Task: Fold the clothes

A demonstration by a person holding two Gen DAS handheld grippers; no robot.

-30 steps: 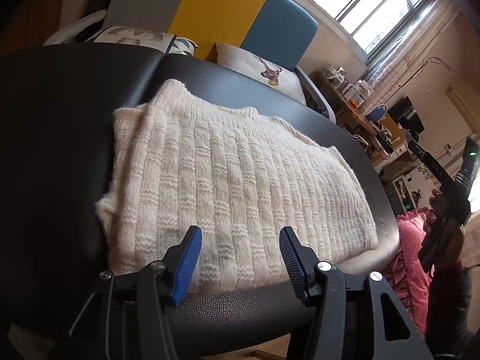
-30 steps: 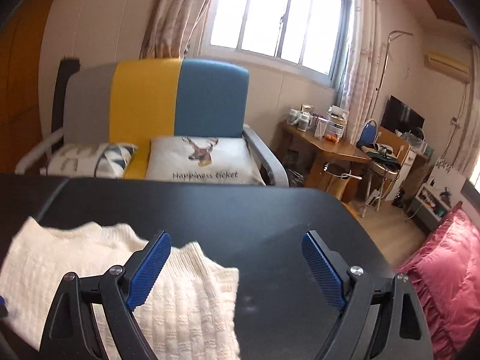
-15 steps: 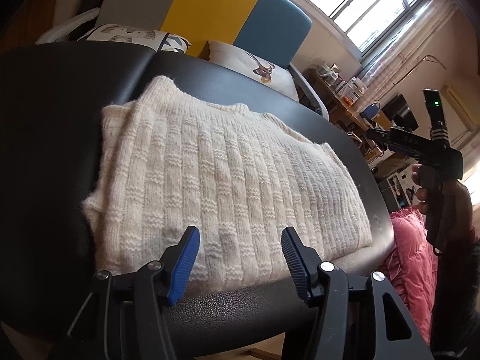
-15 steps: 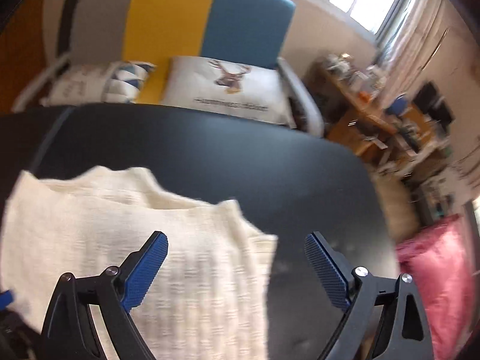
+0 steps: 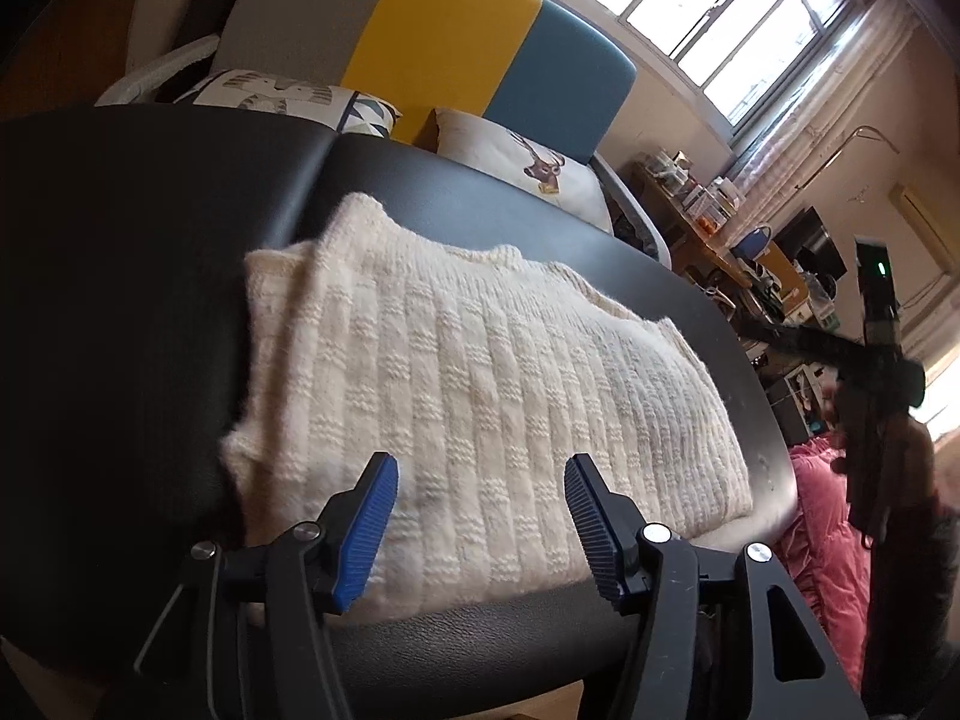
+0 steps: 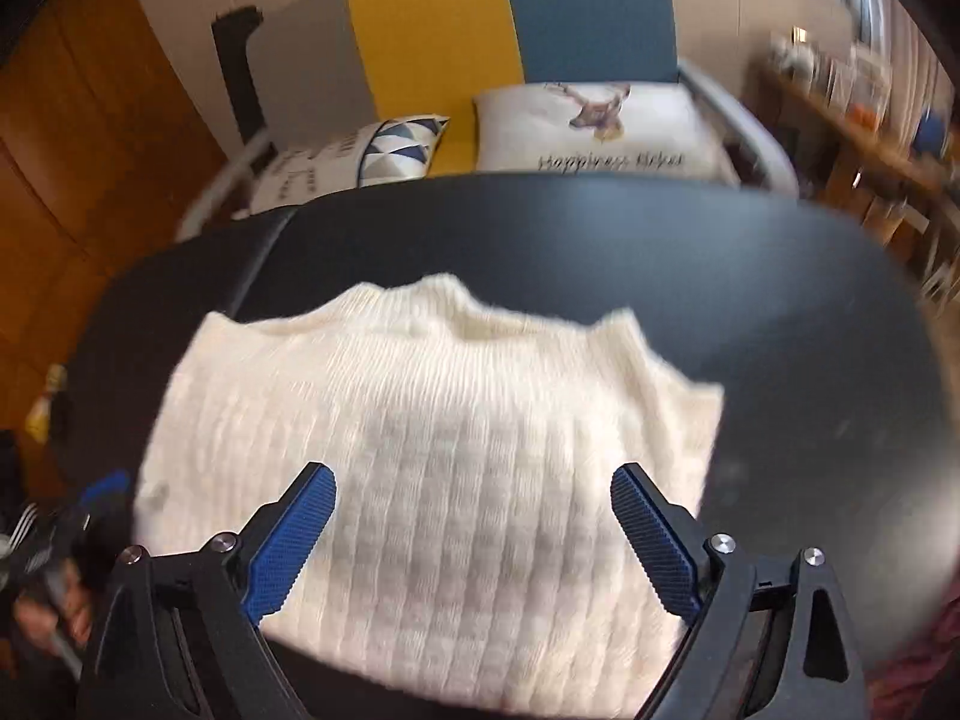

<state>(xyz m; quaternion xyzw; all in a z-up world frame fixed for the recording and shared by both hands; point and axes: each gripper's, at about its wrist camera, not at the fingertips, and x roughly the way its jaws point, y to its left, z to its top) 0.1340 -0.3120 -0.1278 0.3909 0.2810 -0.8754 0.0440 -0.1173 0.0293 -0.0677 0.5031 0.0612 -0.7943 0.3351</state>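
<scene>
A cream knitted sweater (image 5: 480,396) lies folded into a flat rectangle on a black padded table (image 5: 150,228). It also shows in the right wrist view (image 6: 444,456), blurred. My left gripper (image 5: 480,516) is open and empty, just above the sweater's near edge. My right gripper (image 6: 474,531) is open and empty, over the sweater's near part. The right gripper's body (image 5: 876,360) shows at the right of the left wrist view, held above the table's right end.
A grey, yellow and blue armchair (image 5: 444,42) with two cushions (image 6: 594,126) stands behind the table. A cluttered wooden desk (image 5: 714,228) is at the far right under the window. A pink quilt (image 5: 828,528) lies beyond the table's right edge.
My right gripper has swung left and tilted down, from facing the room to hovering over the sweater. My left gripper has barely moved. The sweater has not moved.
</scene>
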